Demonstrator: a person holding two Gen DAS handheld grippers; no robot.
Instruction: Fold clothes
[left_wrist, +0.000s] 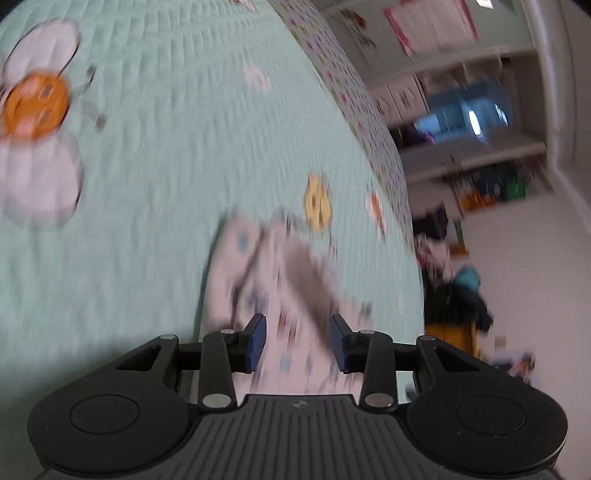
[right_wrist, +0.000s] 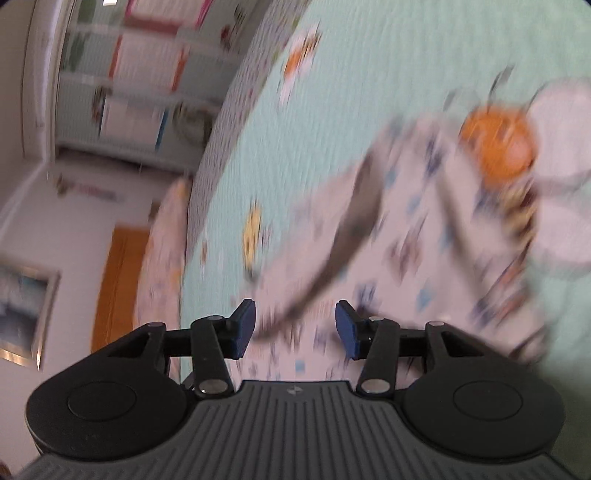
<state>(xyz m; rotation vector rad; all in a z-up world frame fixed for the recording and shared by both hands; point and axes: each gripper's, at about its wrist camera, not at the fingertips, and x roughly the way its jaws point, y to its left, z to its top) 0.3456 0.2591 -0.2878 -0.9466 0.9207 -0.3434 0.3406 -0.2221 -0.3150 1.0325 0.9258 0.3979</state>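
Note:
A small pale pink garment (left_wrist: 273, 280) with a tiny coloured print and a grey band lies on the mint green bedspread (left_wrist: 155, 177). In the left wrist view my left gripper (left_wrist: 298, 341) stands open just above its near end, cloth showing between the blue pads without being pinched. The right wrist view shows the same garment (right_wrist: 406, 236) spread wider, its grey band running diagonally. My right gripper (right_wrist: 295, 330) is open over the garment's near edge, pads apart from the cloth. Both views are blurred by motion.
The bedspread carries large flower and bee patterns (left_wrist: 35, 107). Its edge (left_wrist: 369, 122) drops off to the right in the left view and to the left (right_wrist: 207, 177) in the right view. Shelves (left_wrist: 480, 122) and an orange cabinet (right_wrist: 118, 288) stand beyond.

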